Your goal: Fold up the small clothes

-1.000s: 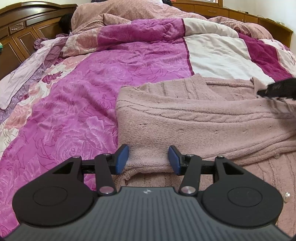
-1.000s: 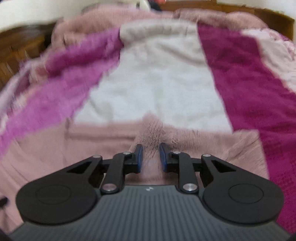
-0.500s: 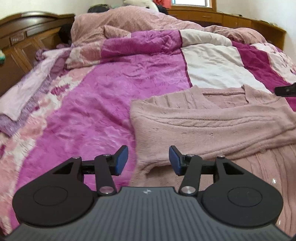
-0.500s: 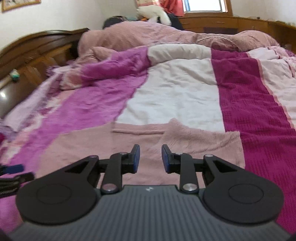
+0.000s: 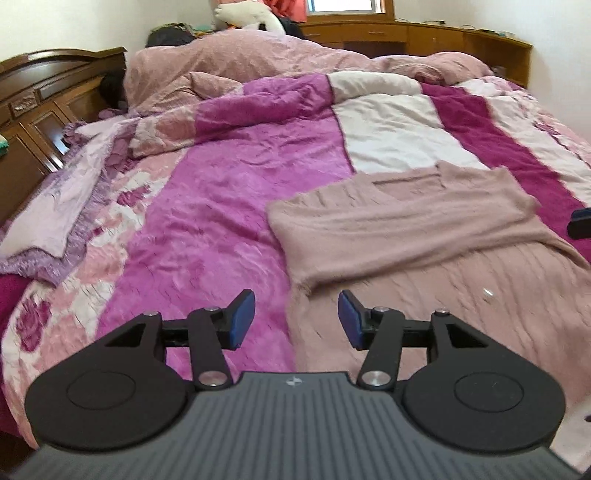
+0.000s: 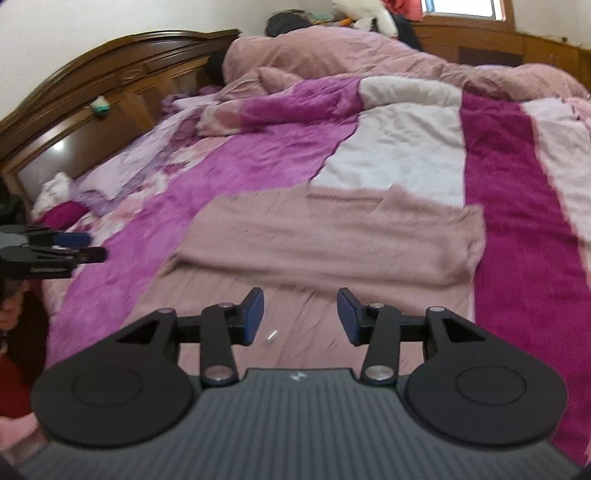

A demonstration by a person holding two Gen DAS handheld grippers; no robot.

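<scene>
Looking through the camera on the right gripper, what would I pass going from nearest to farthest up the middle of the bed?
Right gripper with jaws opening and nothing between them → pink knitted sweater → white quilt panel → heaped pink blanket → white plush toy.

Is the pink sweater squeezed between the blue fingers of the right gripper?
No, the right gripper is empty, jaws opening above the pink sweater.

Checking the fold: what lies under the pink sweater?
The pink knit sweater lies on the magenta-and-white quilt, its folded sleeves across its own body. Whatever is beneath the covered patch stays hidden.
</scene>
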